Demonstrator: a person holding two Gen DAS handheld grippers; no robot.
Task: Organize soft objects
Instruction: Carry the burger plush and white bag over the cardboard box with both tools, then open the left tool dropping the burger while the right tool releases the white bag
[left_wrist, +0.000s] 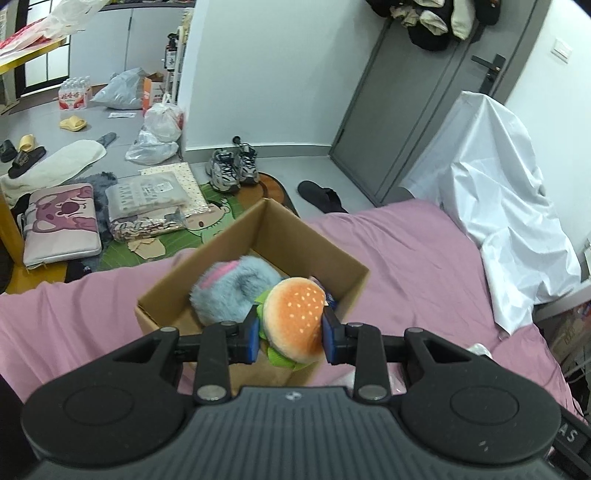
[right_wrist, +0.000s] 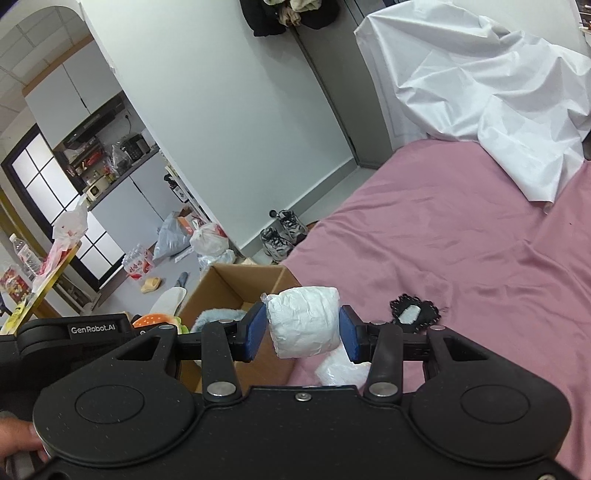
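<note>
My left gripper (left_wrist: 291, 336) is shut on a plush hamburger (left_wrist: 295, 317) with an orange bun and green lettuce, held above the near edge of an open cardboard box (left_wrist: 166, 288) on the pink bed. Inside the box lies a fluffy grey-blue plush (left_wrist: 229, 291) with a pink patch. My right gripper (right_wrist: 303, 328) is shut on a white crinkled soft packet (right_wrist: 304, 321), held just right of the same box (right_wrist: 221, 284). In the right wrist view the left gripper's body and the hamburger (right_wrist: 155, 320) show at the left.
The pink bedsheet (left_wrist: 406, 251) spreads to the right, with a white sheet (left_wrist: 491, 192) draped at its far end. A black lace item (right_wrist: 415, 312) and another white packet (right_wrist: 341, 371) lie on the bed. Shoes (left_wrist: 232, 168), bags and packages litter the floor beyond.
</note>
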